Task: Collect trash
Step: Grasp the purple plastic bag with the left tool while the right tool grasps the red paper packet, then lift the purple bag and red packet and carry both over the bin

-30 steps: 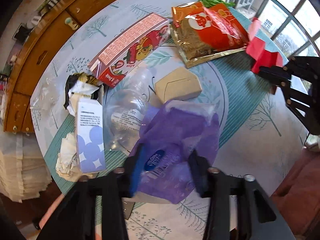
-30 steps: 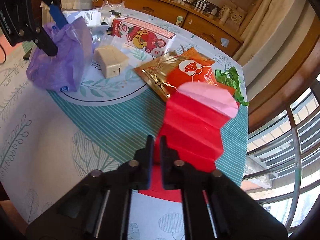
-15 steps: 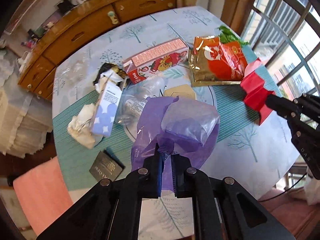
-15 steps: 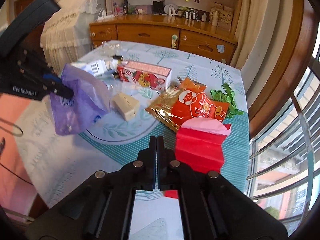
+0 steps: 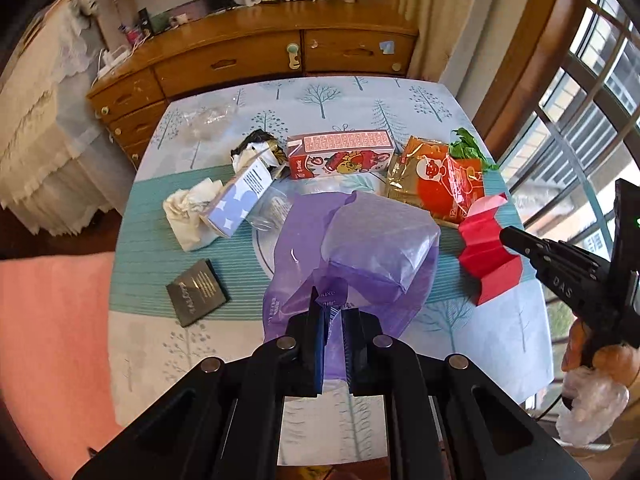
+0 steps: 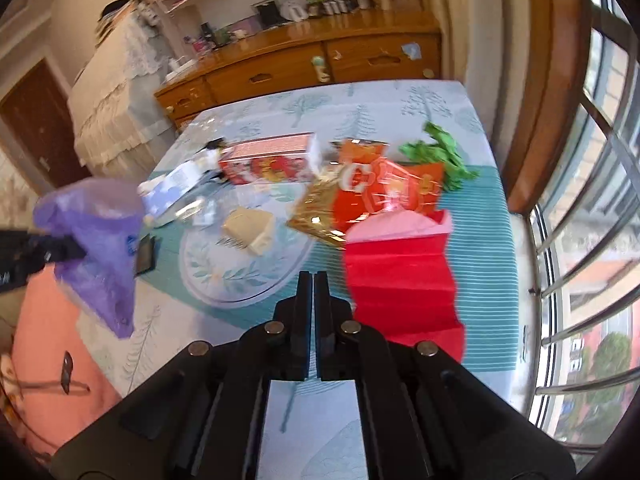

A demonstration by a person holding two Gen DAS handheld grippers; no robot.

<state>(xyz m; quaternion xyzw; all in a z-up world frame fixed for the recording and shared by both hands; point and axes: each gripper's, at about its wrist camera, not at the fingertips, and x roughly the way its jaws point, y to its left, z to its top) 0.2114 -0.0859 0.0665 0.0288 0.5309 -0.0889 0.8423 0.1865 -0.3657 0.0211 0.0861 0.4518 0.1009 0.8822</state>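
"DAS" on the right claw (image 5: 508, 236) — "luxe" on the purple bag (image 5: 360, 248)

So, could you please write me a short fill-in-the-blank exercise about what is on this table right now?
1. The left claw is shut on a plastic bag whose colour is ____.
2. The folded red paper lies on the ____ striped band of the tablecloth.
3. The leafy scrap beside the orange snack packet is ____ in colour.
4. The small black booklet lies flat on the table on the ____ side of the left wrist view.

Missing words: purple; teal; green; left
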